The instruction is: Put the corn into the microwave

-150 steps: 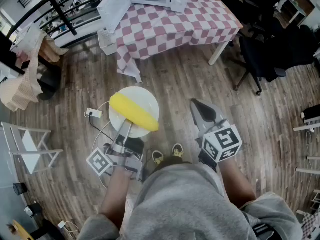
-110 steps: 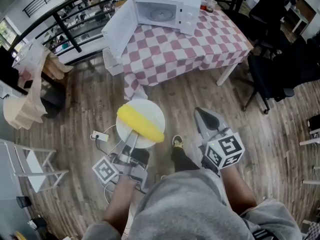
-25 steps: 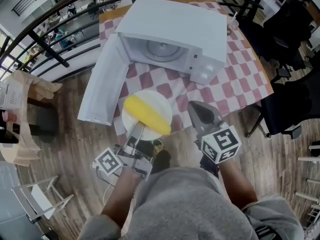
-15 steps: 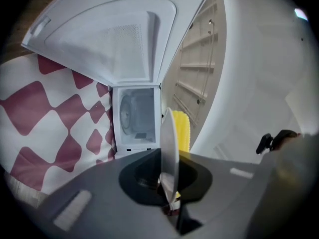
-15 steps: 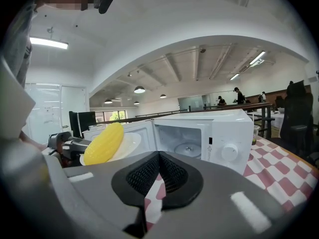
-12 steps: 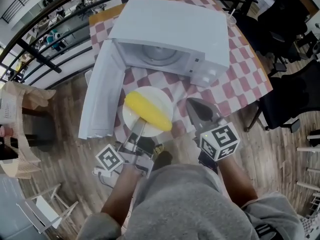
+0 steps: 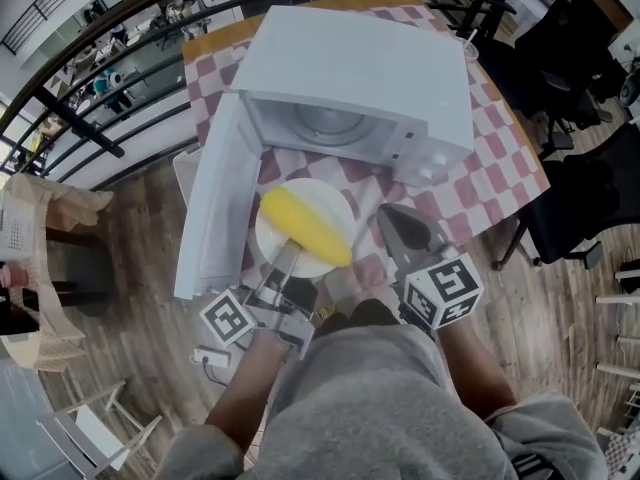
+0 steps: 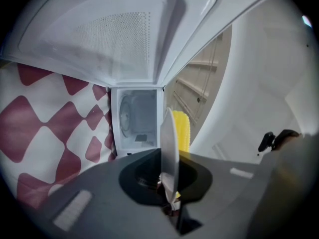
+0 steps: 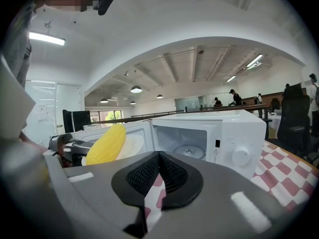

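Two grippers are mine here, one in each hand. My left gripper (image 7: 288, 255) is clamped on the near rim of a white plate (image 7: 318, 198); in the left gripper view the plate stands edge-on between my pinched jaws. The corn (image 7: 305, 230) lies across that plate, yellow, slanting from upper left to lower right in the head view, and neither gripper touches it. Plate and corn are just in front of the microwave (image 7: 370, 63), outside its cavity. Its door (image 7: 215, 213) is swung open to the left, and the glass turntable (image 7: 325, 121) shows inside. The microwave sits on a red-and-white checked cloth (image 7: 500, 158). My right gripper (image 7: 393, 216) is just right of the plate, jaws closed together and empty, pointing toward the microwave.
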Action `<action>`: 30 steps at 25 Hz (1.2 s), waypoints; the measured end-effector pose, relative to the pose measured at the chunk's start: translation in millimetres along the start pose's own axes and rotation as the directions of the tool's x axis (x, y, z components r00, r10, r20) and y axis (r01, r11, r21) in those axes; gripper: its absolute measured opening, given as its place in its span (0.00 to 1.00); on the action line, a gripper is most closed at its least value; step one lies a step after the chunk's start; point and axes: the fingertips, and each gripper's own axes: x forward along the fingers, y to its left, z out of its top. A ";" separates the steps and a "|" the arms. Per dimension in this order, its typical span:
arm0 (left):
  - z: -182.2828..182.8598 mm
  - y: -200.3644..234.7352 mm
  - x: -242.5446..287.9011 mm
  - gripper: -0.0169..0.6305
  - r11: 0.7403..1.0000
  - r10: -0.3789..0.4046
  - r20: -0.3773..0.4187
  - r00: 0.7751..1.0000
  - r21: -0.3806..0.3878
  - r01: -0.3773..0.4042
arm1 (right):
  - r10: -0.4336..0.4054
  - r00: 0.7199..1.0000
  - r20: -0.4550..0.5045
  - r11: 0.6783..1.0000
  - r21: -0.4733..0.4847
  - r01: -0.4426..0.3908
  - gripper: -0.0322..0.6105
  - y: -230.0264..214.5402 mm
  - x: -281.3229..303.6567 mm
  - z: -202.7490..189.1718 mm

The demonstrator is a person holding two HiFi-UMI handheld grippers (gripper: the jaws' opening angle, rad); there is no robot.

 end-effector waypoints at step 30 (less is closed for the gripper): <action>37.7 18.8 34.9 0.05 0.999 0.031 0.030 0.999 0.027 -0.032 | 0.003 1.000 0.010 1.000 -0.002 -0.003 0.05 -27.5 32.1 8.4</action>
